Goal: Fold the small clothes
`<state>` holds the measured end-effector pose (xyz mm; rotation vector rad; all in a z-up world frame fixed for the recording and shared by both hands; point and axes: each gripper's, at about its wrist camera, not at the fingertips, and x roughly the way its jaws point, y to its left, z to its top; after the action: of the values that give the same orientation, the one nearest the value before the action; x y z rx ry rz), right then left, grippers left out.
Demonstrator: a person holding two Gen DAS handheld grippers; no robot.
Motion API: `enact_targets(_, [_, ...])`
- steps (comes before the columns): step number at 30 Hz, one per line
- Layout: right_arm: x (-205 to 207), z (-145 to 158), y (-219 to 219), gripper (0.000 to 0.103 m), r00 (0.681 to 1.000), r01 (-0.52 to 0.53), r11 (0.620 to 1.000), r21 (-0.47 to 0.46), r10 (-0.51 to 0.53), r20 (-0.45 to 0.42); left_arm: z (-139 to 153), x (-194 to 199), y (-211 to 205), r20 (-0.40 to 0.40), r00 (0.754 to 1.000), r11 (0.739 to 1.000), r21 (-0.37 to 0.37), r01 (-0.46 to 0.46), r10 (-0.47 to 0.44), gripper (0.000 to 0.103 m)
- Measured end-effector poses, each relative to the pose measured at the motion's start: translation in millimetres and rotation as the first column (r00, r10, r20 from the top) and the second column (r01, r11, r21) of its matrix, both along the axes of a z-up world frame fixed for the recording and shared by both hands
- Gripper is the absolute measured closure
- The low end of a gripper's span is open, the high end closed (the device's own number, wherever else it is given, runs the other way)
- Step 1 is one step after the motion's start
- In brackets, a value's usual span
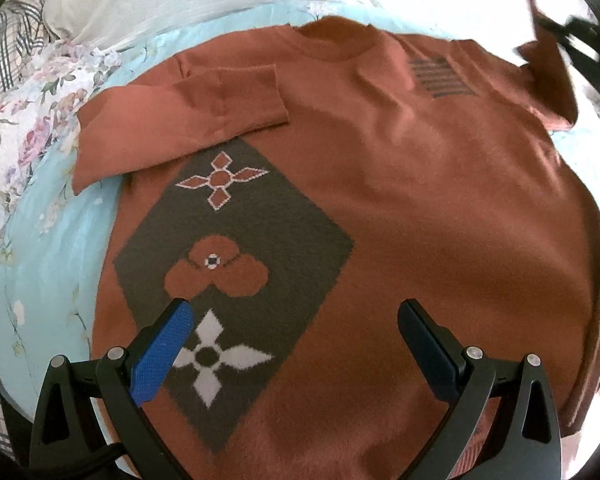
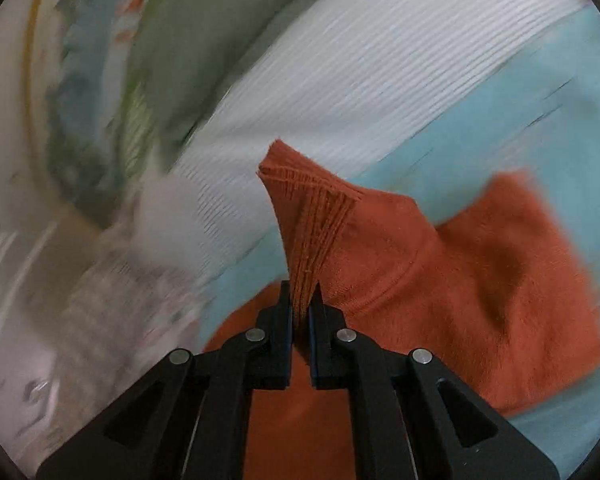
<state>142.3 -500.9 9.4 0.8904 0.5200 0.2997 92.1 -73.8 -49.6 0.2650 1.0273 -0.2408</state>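
Sweater (image 1: 400,200) flat on blue sheet (image 1: 52,264); my left gripper (image 1: 296,320) hovers above, jaws wide, empty; right gripper (image 2: 304,300) pinches ribbed cuff (image 2: 308,216) (lifted).

I can read no words, brands or numbers anywhere. My sweater (image 1: 380,220) bears only knitted flower motifs and a patch of dark stripes (image 1: 440,76), no letters.

Your rust-orange knit sweater (image 1: 400,208) is lying spread flat, front up, showing a dark diamond panel (image 1: 236,280) with three flower motifs. Its one sleeve (image 1: 180,120) is lying folded across the chest; the other sleeve's ribbed cuff (image 2: 312,232) is standing lifted, pinched upward.
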Motion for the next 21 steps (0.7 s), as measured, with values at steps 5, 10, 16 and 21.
enact_targets(5, [53, -19, 124, 0.096, 0.971, -0.231, 0.971, 0.058, 0.233, -0.043, 9, -4, 20, 0.022, 0.999, 0.998, -0.048, -0.035, 0.036, 0.001])
enact_targets(10, [83, -47, 213, 0.096, 0.930, -0.337, 0.938, 0.087, 0.345, -0.123, 10, -3, 46, 0.023, 0.995, 0.991, -0.099, -0.089, 0.092, 0.001])
enact_targets(16, [101, -79, 264, 0.096, 0.899, -0.388, 0.912, 0.132, 0.406, -0.162, 11, 11, 61, 0.004, 0.994, 0.975, -0.192, -0.108, 0.111, 0.001])
enact_targets(21, [115, -90, 292, 0.096, 0.872, -0.435, 0.885, 0.169, 0.460, -0.168, 10, 31, 62, 0.003, 0.994, 0.961, -0.258, -0.102, 0.107, 0.001])
